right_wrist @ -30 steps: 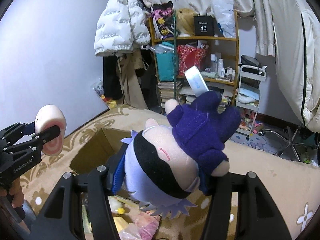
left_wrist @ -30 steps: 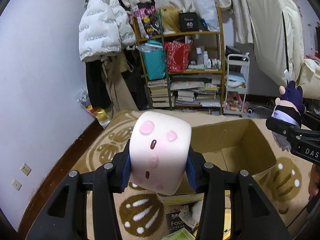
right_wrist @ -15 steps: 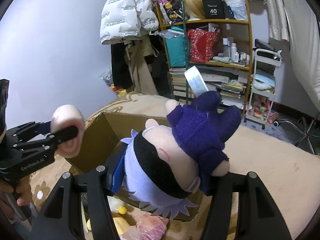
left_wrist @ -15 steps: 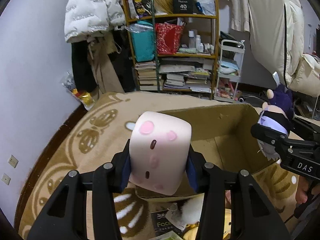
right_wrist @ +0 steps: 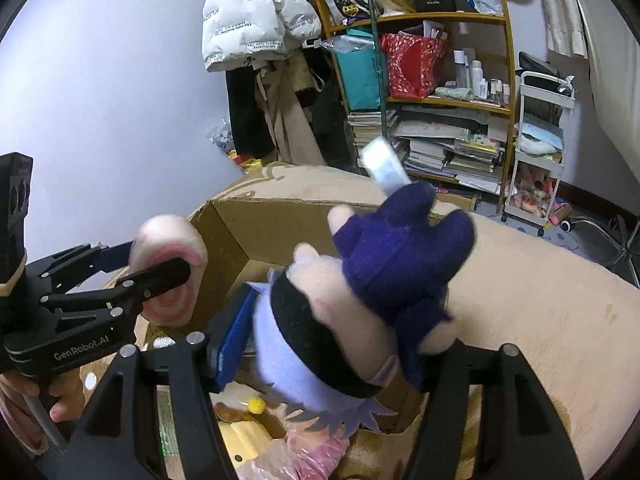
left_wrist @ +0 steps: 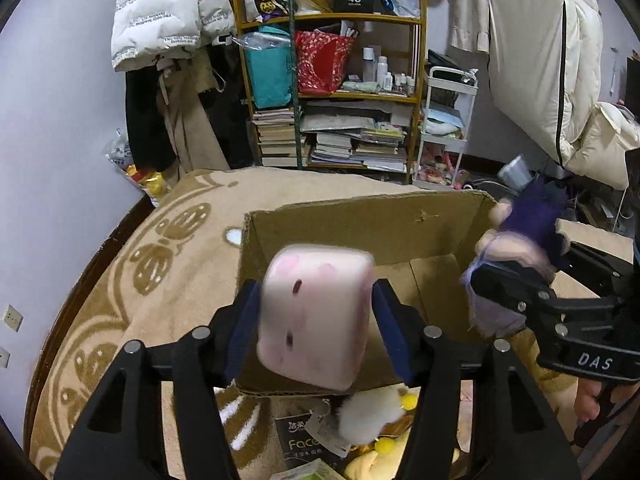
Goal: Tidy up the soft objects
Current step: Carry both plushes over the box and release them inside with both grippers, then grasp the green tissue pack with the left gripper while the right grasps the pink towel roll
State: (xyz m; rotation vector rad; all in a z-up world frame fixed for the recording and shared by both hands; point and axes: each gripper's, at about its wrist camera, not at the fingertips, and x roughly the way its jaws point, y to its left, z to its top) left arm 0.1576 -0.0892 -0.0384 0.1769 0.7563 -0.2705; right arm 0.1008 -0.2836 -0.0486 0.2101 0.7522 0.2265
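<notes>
Cardboard box (left_wrist: 360, 224) under both my grippers. Left gripper (left_wrist: 316, 320) opening, one pink cube plush (left_wrist: 314, 316) between its pads; right gripper (right_wrist: 320, 344) opening around one purple-clad doll (right_wrist: 360, 304). Loose plushies crowd the rug (left_wrist: 160, 280).

The right gripper (right_wrist: 320, 344) hangs over the open cardboard box (right_wrist: 256, 224), its jaws opening around a plush doll (right_wrist: 360, 304) in a purple outfit, blurred between the fingers (right_wrist: 232, 336). To the left, the left gripper (right_wrist: 160, 272), also opening, has a pink cube plush (right_wrist: 172, 276) between its fingers above the box's near corner
</notes>
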